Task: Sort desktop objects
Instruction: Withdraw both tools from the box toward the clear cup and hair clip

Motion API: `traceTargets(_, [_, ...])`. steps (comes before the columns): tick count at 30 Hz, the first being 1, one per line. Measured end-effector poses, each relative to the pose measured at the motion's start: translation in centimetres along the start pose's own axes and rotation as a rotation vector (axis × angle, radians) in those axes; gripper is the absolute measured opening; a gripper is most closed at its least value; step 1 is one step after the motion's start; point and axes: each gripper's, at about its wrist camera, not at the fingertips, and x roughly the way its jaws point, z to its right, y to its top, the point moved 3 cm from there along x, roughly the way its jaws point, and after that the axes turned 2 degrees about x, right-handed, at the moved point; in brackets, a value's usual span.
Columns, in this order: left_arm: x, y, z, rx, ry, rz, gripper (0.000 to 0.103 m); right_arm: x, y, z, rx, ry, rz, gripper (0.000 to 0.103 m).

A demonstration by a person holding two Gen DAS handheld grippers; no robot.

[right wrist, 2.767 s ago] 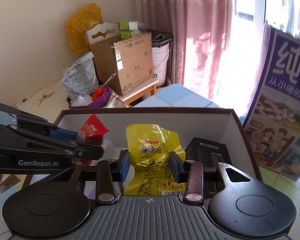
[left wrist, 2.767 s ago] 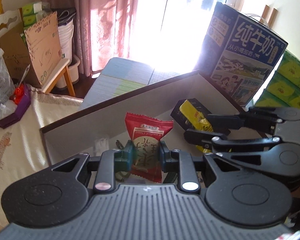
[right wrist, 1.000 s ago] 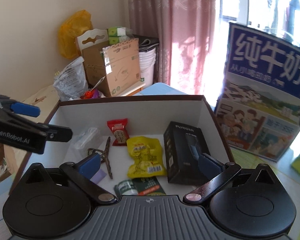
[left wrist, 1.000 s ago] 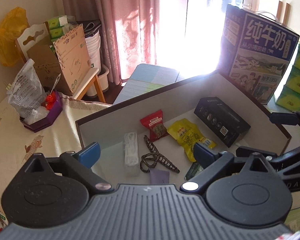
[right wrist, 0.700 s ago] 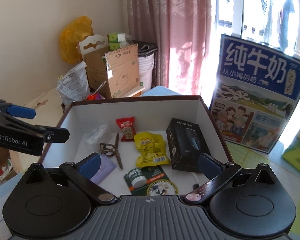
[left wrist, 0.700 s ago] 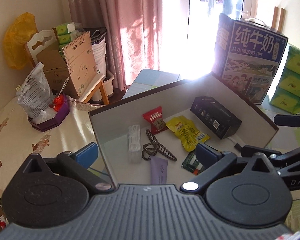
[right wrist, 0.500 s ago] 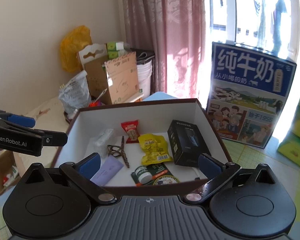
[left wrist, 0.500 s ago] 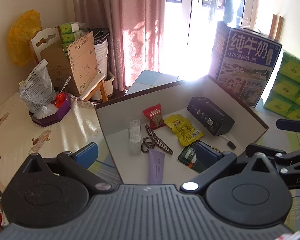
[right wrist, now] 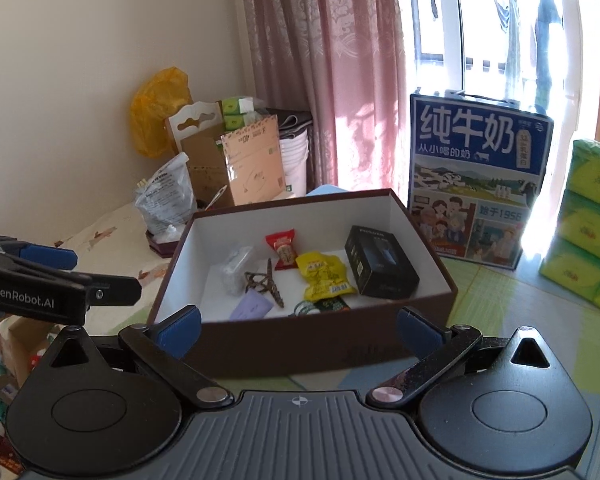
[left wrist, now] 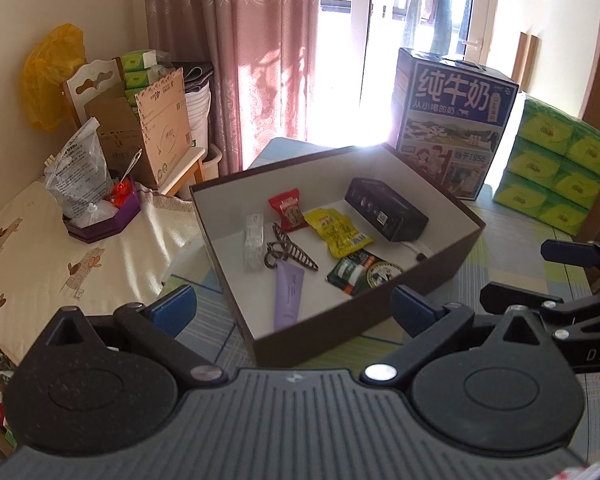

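We hold both tools back from the brown box (left wrist: 364, 312), above its near wall. Our left gripper (left wrist: 294, 306) is spread wide and carries nothing; our right gripper (right wrist: 298, 330) is the same, wide and empty.

The sorted things lie on the box floor: a red snack packet (right wrist: 283, 249), a yellow snack pouch (right wrist: 323, 276), a black shaver box (right wrist: 380, 262), a hair claw clip (right wrist: 265, 283), a lilac tube (left wrist: 287, 294) and a green sachet (left wrist: 360, 272).

If more remains to sort, and we cannot see any loose item outside the box, we should lift clear of the rim before swinging away.

In the left wrist view the lilac tube's long axis runs near to far, one end toward the near wall. The shaver box lies lengthwise along the right wall.
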Motion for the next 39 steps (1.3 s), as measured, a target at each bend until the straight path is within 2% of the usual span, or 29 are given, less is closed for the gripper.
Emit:
traceTargets(18, [-4.3,-6.0,3.5,-0.001,0.005,-0.057,0.102,-6.1,-5.6,-1.2,0.002,0.006,-0.053,0.101])
traceTargets(30, [-4.1,-9.8,6.1,0.005,0.006,-0.126,0.102,-7.9,-9.9,-0.5,-0.042,-0.039,-0.121,0.101])
traceTargets(39, [-2.6,-12.3,7.0,0.027,0.002,-0.206,0.102,-8.6,-13.7,1.3,0.007,-0.072,-0.204,0.101])
